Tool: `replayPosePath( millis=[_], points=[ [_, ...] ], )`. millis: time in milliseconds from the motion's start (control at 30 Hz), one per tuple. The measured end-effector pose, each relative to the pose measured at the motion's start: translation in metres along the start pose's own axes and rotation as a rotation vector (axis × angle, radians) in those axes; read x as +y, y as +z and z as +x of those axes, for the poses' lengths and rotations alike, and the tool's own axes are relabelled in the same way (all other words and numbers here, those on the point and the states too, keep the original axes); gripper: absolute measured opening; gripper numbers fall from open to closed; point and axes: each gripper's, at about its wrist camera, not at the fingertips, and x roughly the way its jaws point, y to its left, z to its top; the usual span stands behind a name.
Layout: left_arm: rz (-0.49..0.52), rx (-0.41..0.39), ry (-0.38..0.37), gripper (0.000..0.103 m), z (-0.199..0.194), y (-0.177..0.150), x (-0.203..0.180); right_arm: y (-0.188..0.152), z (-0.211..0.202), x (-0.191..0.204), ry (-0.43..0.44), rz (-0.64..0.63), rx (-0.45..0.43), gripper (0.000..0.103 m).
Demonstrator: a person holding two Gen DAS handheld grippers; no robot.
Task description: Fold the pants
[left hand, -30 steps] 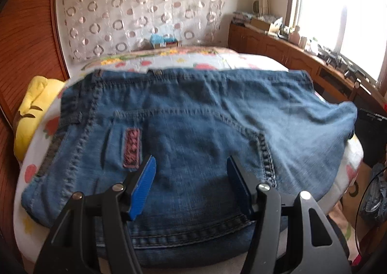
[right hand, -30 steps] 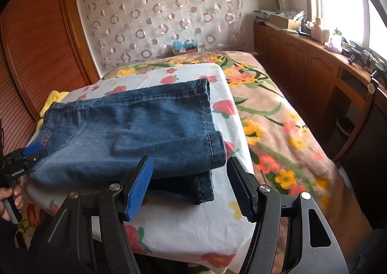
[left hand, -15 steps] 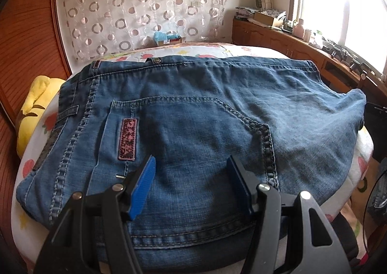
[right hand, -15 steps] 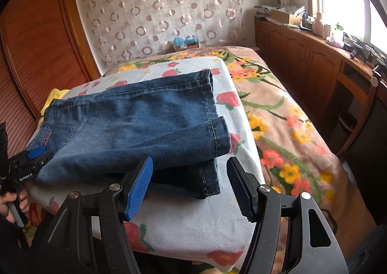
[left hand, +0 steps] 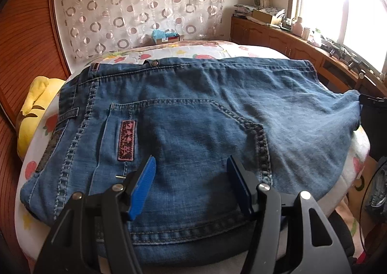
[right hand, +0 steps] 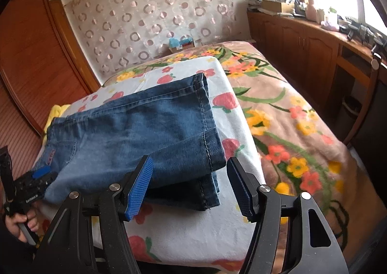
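Blue jeans (left hand: pixel 193 114) lie flat on a white strawberry-print cloth (right hand: pixel 183 232) on the bed, folded lengthwise with one leg on the other. In the left wrist view the seat and back pocket face me. My left gripper (left hand: pixel 191 174) is open and empty, just above the jeans' near edge by the pocket. In the right wrist view the jeans (right hand: pixel 135 133) show their leg hems at the right. My right gripper (right hand: pixel 189 177) is open and empty, just above the lower hem. The left gripper also shows in the right wrist view (right hand: pixel 31 182), at the waist end.
A floral bedspread (right hand: pixel 290 133) covers the bed to the right. A yellow plush pillow (left hand: pixel 33 104) lies left of the jeans by the wooden wall panel (left hand: pixel 24 61). Wooden cabinets (right hand: pixel 302 39) with clutter run under the window. A patterned curtain (left hand: pixel 145 7) hangs behind.
Both grippers have moved in closer over the jeans, the left toward the waist end and the right toward the hems. Both stay open. The jeans have not moved.
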Motion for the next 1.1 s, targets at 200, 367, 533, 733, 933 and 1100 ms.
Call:
replayPosePath(
  millis=[200, 367, 533, 733, 933, 1100],
  points=[
    [-0.006, -0.037, -0.044, 0.06, -0.018, 0.003, -0.003, 0.0, 0.006, 0.0, -0.013, 0.009, 0.024, 0.065],
    [0.004, -0.072, -0.053, 0.06, -0.034, 0.009, -0.007, -0.001, 0.01, 0.004, -0.051, -0.027, 0.033, 0.04],
    [0.014, -0.095, -0.038, 0.06, -0.043, 0.013, -0.008, 0.002, 0.009, 0.008, -0.036, -0.062, 0.02, 0.012],
    [-0.001, -0.103, -0.023, 0.06, -0.05, 0.014, 0.003, 0.021, -0.006, 0.032, 0.016, -0.13, -0.044, 0.01],
    [-0.032, -0.123, -0.002, 0.06, -0.061, 0.015, 0.023, 0.044, -0.015, 0.084, 0.11, -0.238, -0.1, 0.01],
    [-0.069, -0.142, 0.026, 0.06, -0.075, 0.013, 0.046, 0.062, -0.021, 0.151, 0.209, -0.356, -0.137, 0.01]
  ],
)
